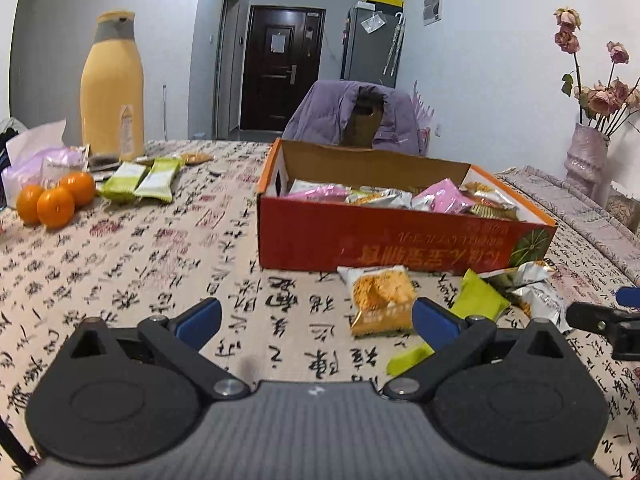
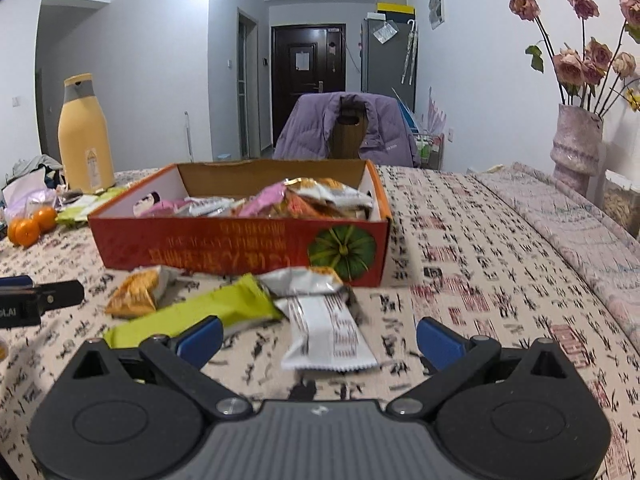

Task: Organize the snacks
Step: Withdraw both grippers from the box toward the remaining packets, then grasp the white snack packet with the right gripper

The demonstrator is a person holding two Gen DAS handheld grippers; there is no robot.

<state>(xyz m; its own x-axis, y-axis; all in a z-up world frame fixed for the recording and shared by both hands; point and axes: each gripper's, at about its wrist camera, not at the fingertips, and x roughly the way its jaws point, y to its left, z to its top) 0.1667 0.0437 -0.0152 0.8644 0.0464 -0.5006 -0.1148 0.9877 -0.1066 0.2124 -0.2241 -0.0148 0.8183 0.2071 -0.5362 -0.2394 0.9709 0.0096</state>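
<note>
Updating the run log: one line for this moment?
left claw open | right claw open | loose snacks before box

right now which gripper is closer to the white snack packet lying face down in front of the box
Right. The white packet lies between the right gripper's open fingers; the left gripper is off to its left, facing the orange packet.

Black claws (image 1: 316,318) (image 2: 319,334), blue fingertip pads (image 1: 200,316), silver screws.
</note>
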